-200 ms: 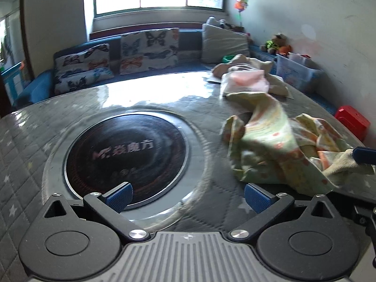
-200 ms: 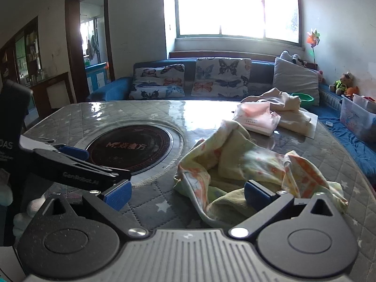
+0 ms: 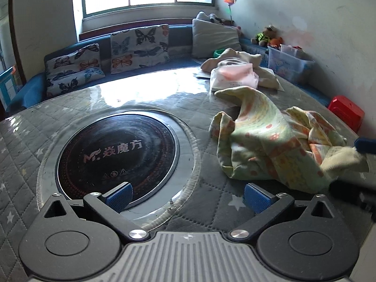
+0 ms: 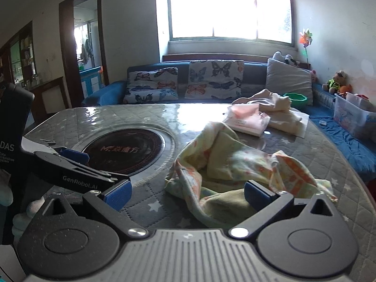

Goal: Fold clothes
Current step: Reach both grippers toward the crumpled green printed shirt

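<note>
A crumpled yellow-green garment (image 3: 270, 145) with orange print lies on the quilted grey tabletop (image 3: 145, 98), on its right half and near the front edge, just beside the round black induction plate (image 3: 117, 152) sunk into the middle of the tabletop. The cloth is bunched in loose folds, one pointed corner lifted toward the far edge.

The left tool (image 3: 188, 196) is spread wide and released, its blue pads holding nothing; it hovers above the front edge of the tabletop, over the rim of the plate, with the garment off to its right and not between its fingers.

The right tool (image 4: 186, 193) is also spread wide and released. The near folds of the garment (image 4: 235, 171) lie between and beneath its fingers, and the cloth reaches up against the right blue pad (image 4: 256, 193), but nothing is pinched. In the left wrist view a blue fingertip of the right tool sits against the right-hand edge of the cloth.

Toward the far right corner of the tabletop lies a second pile: a folded pink garment (image 4: 246, 118) with cream-coloured clothes (image 4: 277, 108) heaped behind it, well apart from the yellow-green one.
</note>
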Tool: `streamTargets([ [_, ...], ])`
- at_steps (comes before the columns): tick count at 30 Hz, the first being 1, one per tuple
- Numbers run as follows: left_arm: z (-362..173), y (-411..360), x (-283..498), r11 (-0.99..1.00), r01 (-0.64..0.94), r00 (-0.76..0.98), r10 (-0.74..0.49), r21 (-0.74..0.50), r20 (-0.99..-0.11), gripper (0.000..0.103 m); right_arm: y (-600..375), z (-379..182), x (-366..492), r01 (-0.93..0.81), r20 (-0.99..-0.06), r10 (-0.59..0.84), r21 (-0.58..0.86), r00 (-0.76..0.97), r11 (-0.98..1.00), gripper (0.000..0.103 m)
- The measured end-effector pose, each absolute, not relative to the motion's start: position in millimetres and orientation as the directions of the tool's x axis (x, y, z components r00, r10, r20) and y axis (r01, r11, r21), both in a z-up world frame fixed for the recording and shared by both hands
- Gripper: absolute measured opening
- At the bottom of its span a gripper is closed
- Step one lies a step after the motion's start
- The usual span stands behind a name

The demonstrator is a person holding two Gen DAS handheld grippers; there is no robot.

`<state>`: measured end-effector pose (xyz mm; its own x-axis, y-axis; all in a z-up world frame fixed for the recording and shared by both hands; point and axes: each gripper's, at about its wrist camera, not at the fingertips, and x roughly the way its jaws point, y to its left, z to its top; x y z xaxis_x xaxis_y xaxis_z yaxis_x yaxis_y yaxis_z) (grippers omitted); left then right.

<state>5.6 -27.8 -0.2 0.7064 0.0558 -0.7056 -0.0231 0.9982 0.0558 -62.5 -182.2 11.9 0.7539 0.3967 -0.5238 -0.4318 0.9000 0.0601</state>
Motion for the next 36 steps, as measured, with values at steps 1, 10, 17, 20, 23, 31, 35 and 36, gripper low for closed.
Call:
streamTargets([
  [1,0,-35,5,0.998,-0.023,0.71,0.06,0.062,-0.702,0.103,-185,12,-62,-0.426,-0.523,0.392,0.06,0.757,0.903,0.102],
  [10,16,-24,11,0.997,0.082,0.732,-0.058,0.004,-0.679,0.103,-212,17,-60,-0.37,-0.512,0.346,0.058,0.787,0.927,0.098],
  [17,29,-36,26,0.993,0.11,0.749,-0.061,0.033,-0.66,0.103,-226,20,-47,-0.327,-0.53,0.31,0.065,0.79,0.943,0.093],
  [20,34,-42,33,0.991,0.124,0.754,-0.063,0.047,-0.654,0.103,-230,20,-41,-0.316,-0.536,0.299,0.062,0.79,0.947,0.091],
  [23,38,-46,44,0.99,0.132,0.75,-0.064,0.055,-0.658,0.103,-233,21,-33,-0.311,-0.54,0.289,0.053,0.791,0.949,0.091],
  [31,47,-65,73,0.983,0.172,0.742,-0.086,0.066,-0.665,0.103,-237,13,4,-0.301,-0.581,0.269,0.044,0.768,0.953,0.08],
  [35,45,-74,93,0.982,0.18,0.724,-0.089,0.064,-0.684,0.103,-240,5,26,-0.298,-0.617,0.264,0.049,0.742,0.953,0.069],
  [36,44,-76,97,0.981,0.182,0.719,-0.09,0.062,-0.69,0.103,-240,3,31,-0.299,-0.627,0.265,0.053,0.733,0.953,0.068],
])
